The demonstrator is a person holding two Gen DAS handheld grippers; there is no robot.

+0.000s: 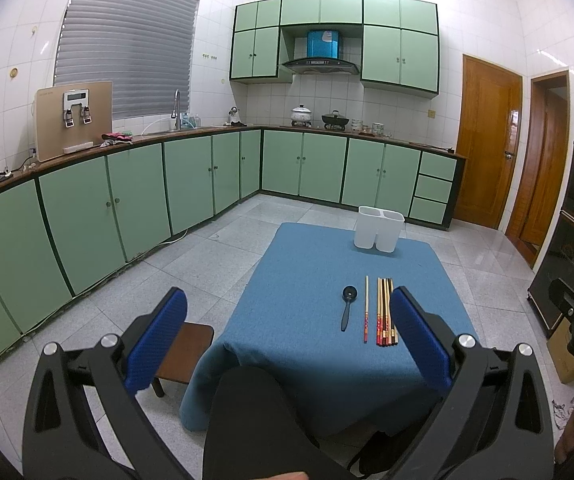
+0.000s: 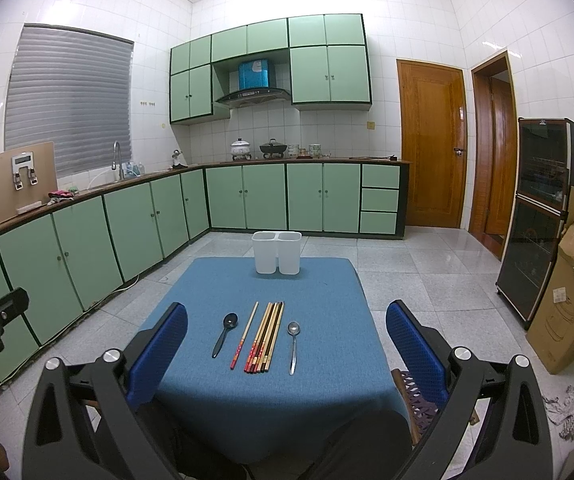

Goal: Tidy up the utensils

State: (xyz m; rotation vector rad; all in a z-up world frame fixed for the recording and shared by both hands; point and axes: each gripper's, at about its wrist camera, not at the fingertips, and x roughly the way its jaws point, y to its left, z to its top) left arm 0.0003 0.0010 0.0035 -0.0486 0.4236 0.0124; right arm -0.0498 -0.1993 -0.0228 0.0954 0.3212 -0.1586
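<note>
Utensils are lying in a row on the blue-clothed bench (image 2: pixel 319 280), ahead of and between the right gripper's (image 2: pixel 287 344) wide-spread fingers (image 2: pixel 159 352): a black plastic spoon (image 2: pixel 225 334), a lone red-tipped chopstick (image 2: pixel 244 335), a tight bundle of wooden chopsticks (image 2: pixel 266 336) and a slim shiny metal spoon (image 2: pixel 293 344). Beyond them a white, smooth-walled two-compartment holder (image 2: pixel 277 252) is standing upright near the far edge. The left gripper (image 1: pixel 287 336) is hovering off the bench's left side, its ribbed blue fingers (image 1: pixel 419 340) also gaping wide and gripping nothing.
</note>
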